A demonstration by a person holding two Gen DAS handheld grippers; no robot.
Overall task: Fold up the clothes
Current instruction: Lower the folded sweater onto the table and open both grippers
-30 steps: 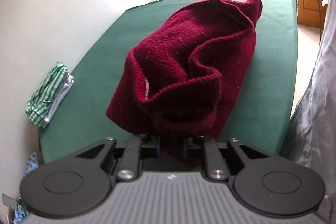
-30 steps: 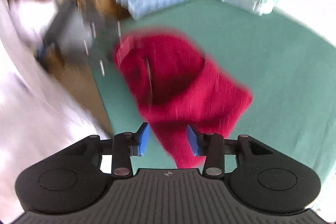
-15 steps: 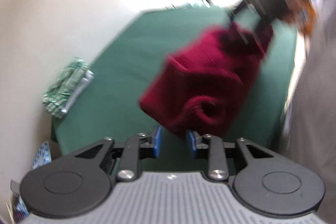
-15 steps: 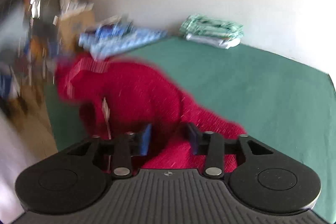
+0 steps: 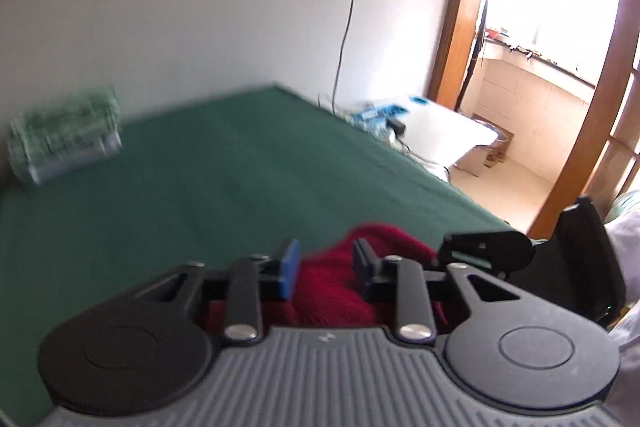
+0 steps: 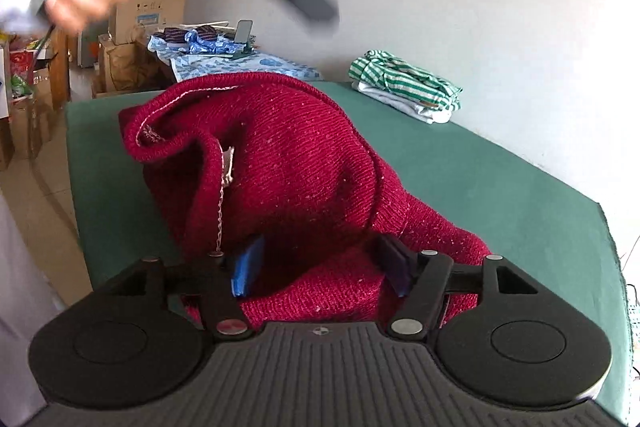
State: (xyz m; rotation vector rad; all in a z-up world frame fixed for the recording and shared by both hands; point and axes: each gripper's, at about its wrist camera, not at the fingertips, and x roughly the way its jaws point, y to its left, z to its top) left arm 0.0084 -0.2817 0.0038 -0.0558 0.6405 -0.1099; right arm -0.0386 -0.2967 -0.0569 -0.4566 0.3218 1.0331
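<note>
Left wrist view: green-covered table (image 5: pixel 192 187) against a white wall, wooden doorway (image 5: pixel 452 39) to a tiled room beyond; striped folded clothes (image 5: pixel 64 139) blurred at the far edge. Left gripper (image 5: pixel 326 273), jaws closing, not pressing the red sweater (image 5: pixel 328 291) seen between them. Right wrist view: sweater heaped near the table's front edge; right gripper (image 6: pixel 320 267) opening, fabric between unclamped pads. Cardboard boxes (image 6: pixel 148 15) behind; printing unreadable.

Left gripper (image 5: pixel 325 269) lifted off red sweater (image 6: pixel 288 179), closing; right gripper (image 6: pixel 320 267) dropped onto it, opening.
</note>
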